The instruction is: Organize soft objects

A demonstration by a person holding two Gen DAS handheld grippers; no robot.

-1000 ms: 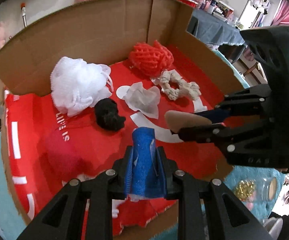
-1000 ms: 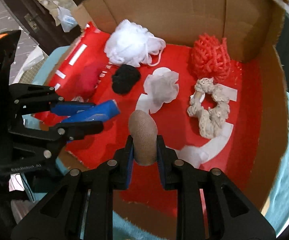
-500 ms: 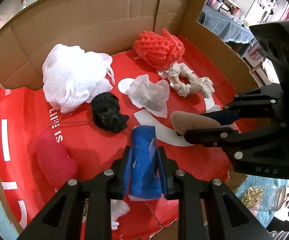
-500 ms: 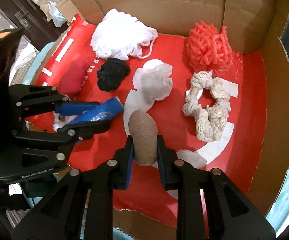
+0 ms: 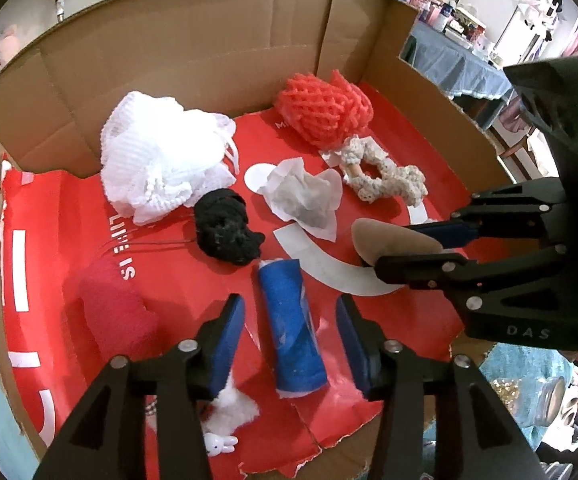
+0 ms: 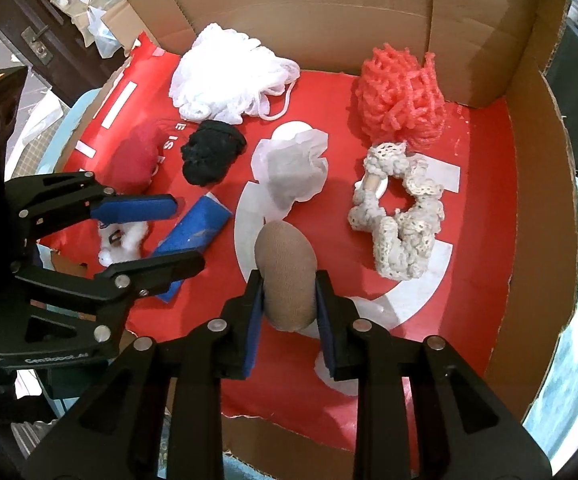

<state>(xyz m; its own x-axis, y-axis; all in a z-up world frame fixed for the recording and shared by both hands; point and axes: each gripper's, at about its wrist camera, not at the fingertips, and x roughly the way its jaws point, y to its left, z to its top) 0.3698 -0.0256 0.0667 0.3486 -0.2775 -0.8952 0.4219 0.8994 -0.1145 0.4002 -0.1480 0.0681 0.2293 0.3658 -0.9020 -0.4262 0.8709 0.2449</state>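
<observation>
A blue sponge roll [image 5: 292,326] lies on the red floor of the cardboard box [image 5: 193,36], between the open jaws of my left gripper [image 5: 291,320]; it also shows in the right wrist view [image 6: 193,236]. My right gripper [image 6: 289,280] is shut on a tan egg-shaped sponge [image 6: 287,270], held just above the box floor; the sponge also shows in the left wrist view [image 5: 393,242]. Inside lie a white mesh puff [image 5: 161,156], a black scrunchie [image 5: 225,232], a red fuzzy piece [image 5: 109,312], a white tissue pouch [image 5: 303,198], an orange net [image 5: 323,110] and a cream crocheted ring [image 5: 385,176].
A small white fluffy toy [image 5: 229,408] lies by the box's torn front edge under my left finger. Box walls rise at the back and right [image 6: 545,184]. A glass jar [image 5: 545,396] stands outside at the right. A cluttered table [image 5: 457,60] is beyond.
My left gripper has opened and let go of the blue sponge roll, which now lies on the box floor. My right gripper still holds the tan sponge and has moved lower into the box.
</observation>
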